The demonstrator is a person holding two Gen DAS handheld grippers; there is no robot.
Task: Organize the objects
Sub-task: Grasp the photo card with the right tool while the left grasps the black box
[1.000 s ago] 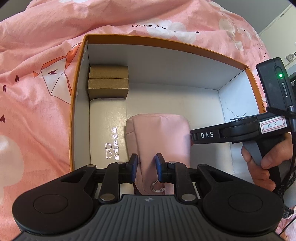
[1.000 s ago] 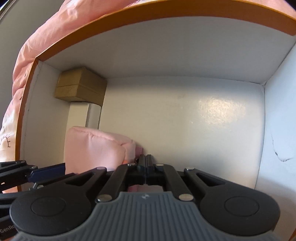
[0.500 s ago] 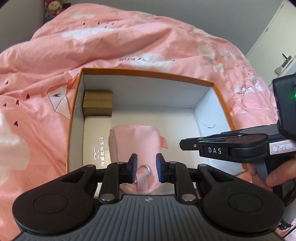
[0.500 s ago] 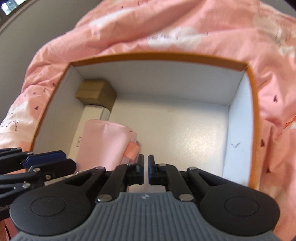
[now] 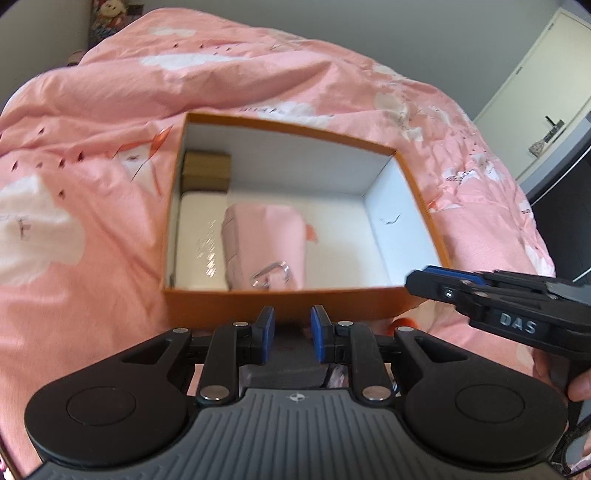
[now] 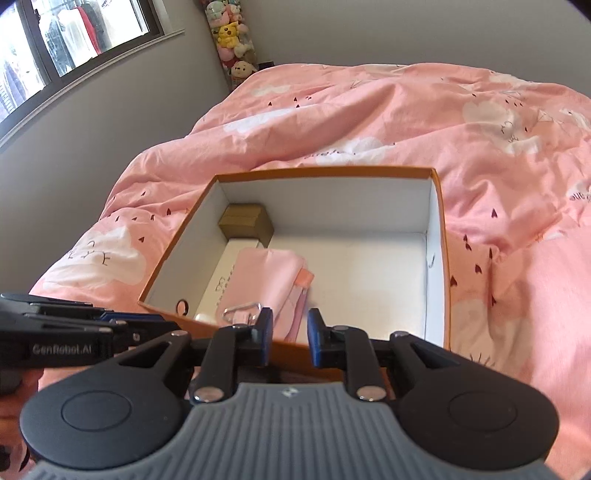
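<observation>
An open orange box (image 5: 295,304) with a white inside sits on the pink bed; it also shows in the right wrist view (image 6: 439,206). Inside lie a pink pouch (image 5: 266,243) with a metal clasp, a gold box (image 5: 207,170) in the far left corner, and a white flat box (image 5: 199,243) along the left wall. The pouch (image 6: 269,280), gold box (image 6: 245,221) and white box (image 6: 225,284) show in the right wrist view too. My left gripper (image 5: 289,334) is open and empty, outside the box's near wall. My right gripper (image 6: 290,332) is open and empty above the near edge.
A pink printed duvet (image 5: 258,81) covers the bed all around the box. Plush toys (image 6: 231,33) stand in the far corner by a window (image 6: 55,40). A door and cabinet (image 5: 546,110) are at the right. The box's right half (image 6: 369,273) holds nothing.
Both grippers have pulled back up and out of the box. The right gripper, shut on the pouch's edge before, has opened. The pouch now lies free in the box.
</observation>
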